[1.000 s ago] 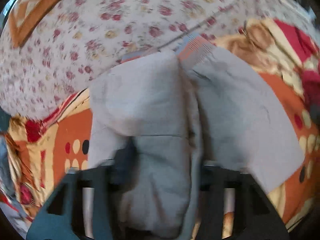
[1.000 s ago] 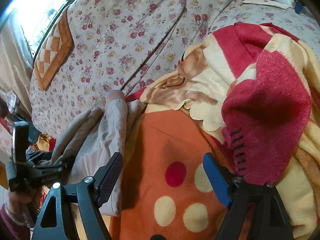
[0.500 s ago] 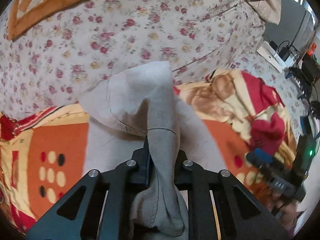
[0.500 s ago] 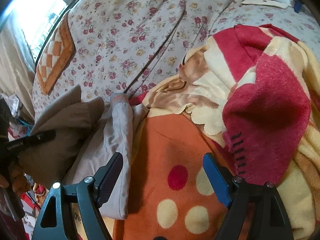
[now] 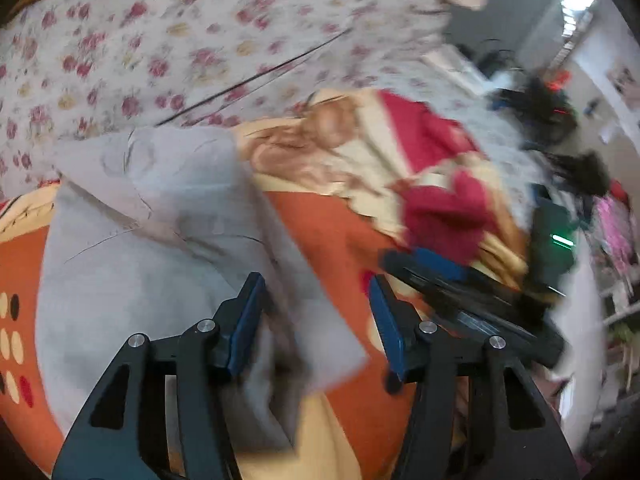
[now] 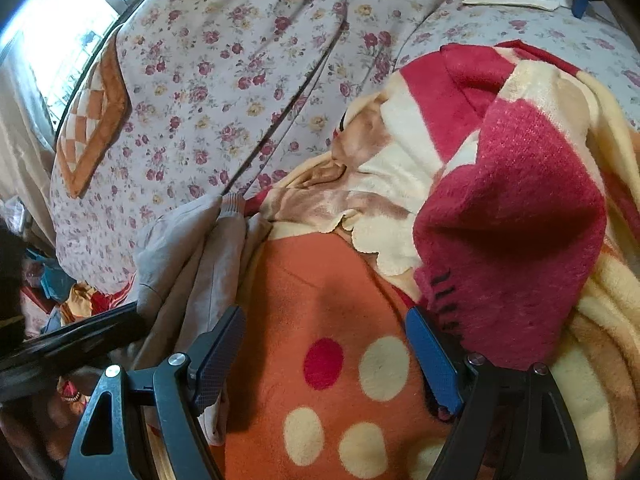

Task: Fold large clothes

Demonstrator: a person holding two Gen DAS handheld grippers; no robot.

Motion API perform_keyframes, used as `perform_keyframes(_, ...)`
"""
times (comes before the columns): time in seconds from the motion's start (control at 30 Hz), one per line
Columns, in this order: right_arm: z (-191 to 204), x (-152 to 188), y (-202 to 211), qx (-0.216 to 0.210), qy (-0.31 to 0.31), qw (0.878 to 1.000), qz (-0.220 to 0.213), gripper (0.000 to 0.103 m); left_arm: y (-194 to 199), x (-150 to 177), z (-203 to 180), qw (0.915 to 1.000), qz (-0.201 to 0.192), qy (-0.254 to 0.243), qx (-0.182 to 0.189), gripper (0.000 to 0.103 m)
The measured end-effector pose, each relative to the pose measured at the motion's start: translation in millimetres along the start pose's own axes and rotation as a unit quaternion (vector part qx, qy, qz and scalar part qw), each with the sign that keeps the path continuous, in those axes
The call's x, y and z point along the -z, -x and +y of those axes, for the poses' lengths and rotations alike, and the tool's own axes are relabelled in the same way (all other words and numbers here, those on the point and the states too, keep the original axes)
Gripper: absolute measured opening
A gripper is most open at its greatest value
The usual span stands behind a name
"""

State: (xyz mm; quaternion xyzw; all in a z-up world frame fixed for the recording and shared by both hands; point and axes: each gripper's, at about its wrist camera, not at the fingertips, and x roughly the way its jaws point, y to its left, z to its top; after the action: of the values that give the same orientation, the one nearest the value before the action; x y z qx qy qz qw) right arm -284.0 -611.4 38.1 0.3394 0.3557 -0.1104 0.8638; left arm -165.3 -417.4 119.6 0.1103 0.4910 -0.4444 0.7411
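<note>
A: How are the fingers set?
B: The left gripper [image 5: 316, 320] is seen opening; through blur, the grey garment [image 5: 160, 240] appears to lie under the jaws, unpinched. The right gripper [image 6: 324, 360] is held wide, empty.
A: And the garment?
B: Spread on the orange spotted blanket [image 6: 320, 280], beside the floral cover [image 6: 240, 60].

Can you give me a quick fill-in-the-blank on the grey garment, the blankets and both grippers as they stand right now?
1. The grey garment lies on a blanket whose main colour is ____.
2. The sheet behind the garment has a ____ print.
3. The left gripper has its jaws ____, no pad pressing the cloth.
4. Between the right gripper fingers, the blanket shows one ____ dot among cream ones.

Missing words: orange; floral; opening; red
</note>
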Motion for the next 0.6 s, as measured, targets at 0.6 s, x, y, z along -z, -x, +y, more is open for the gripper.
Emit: perform_keyframes(0.6, 78, 9, 18, -0.127, 0.022, 0.992, 0.004, 0.082, 25, 67, 105, 0.9926, -0.005, 0.059, -0.106, 0.053)
